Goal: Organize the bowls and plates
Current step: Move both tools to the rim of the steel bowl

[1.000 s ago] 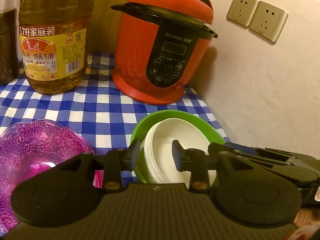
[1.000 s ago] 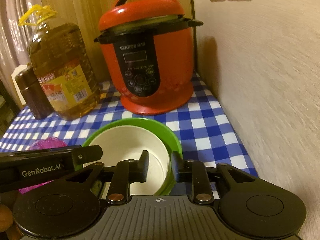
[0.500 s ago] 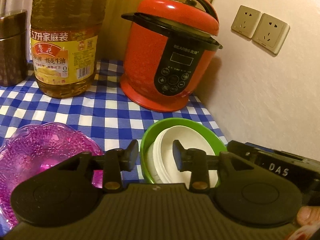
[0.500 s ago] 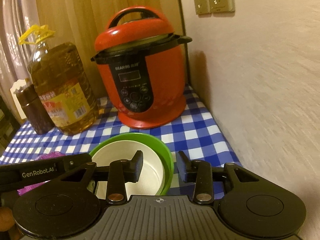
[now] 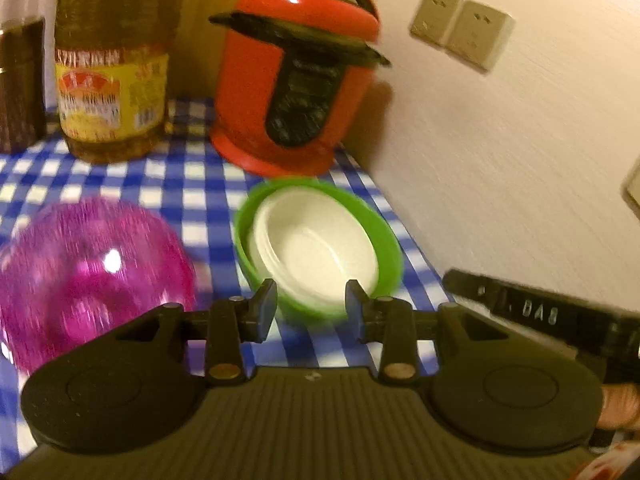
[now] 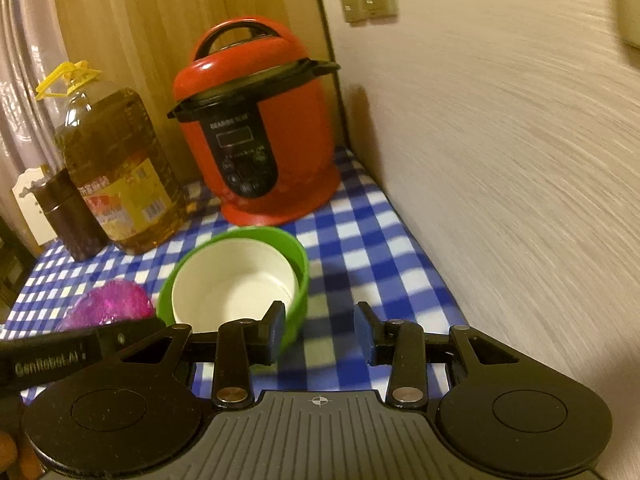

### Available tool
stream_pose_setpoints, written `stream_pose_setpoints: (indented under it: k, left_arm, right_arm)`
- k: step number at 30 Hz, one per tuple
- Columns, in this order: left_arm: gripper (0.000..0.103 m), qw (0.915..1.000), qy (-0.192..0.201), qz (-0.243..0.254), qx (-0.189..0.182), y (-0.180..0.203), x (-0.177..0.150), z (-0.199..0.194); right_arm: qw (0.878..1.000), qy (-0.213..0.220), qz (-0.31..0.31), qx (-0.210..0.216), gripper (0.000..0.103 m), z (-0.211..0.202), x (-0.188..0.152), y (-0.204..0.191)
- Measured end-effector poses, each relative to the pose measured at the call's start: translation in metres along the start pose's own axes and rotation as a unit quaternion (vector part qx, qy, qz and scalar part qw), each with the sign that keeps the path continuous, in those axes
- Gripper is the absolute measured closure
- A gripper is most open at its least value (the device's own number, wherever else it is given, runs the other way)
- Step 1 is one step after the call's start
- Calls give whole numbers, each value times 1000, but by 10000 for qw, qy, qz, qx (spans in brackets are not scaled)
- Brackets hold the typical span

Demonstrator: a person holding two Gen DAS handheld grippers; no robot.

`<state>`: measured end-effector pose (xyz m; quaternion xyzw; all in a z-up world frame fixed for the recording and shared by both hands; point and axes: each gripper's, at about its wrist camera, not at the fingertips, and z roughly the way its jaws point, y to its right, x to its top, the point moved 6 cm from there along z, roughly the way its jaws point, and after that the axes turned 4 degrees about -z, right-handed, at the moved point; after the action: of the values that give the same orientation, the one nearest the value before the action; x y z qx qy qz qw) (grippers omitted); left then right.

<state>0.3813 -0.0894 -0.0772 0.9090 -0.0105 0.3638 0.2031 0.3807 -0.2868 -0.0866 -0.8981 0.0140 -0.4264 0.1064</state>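
green bowl (image 5: 384, 236): upright on blue-white checked cloth, just in front of red cooker, near wall | white bowl (image 5: 320, 246): nested inside green bowl, upright, empty, layered rim suggests a stack, count unclear | pink translucent bowl (image 5: 92, 272): patterned, left of green bowl, apart from it, blurred, orientation unclear

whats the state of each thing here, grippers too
left gripper: open, empty
right gripper: open, empty
white bowl: nested in green bowl
green bowl: upright on tablecloth
pink bowl: apart from stack
pressure cooker: lid shut
oil bottle: upright
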Motion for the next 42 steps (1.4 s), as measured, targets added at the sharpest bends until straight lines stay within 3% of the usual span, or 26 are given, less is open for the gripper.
stream_pose_setpoints:
  k: [8, 22, 32, 42]
  left_arm:
    - [70, 9996, -134, 247, -86, 26, -50, -35]
    - [70, 9989, -438, 176, -14, 35, -130, -74]
    - [70, 9980, -634, -29, 26, 32, -160, -82]
    - [71, 9968, -711, -370, -20, 22, -163, -77]
  right_arm:
    - [9994, -52, 343, 38, 64, -50, -28, 20]
    - [9969, -491, 568, 220, 64, -116, -115, 23]
    - [9953, -705, 571, 328, 64, -122, -139, 14]
    - [9941, -886, 524, 341, 64, -115, -144, 9]
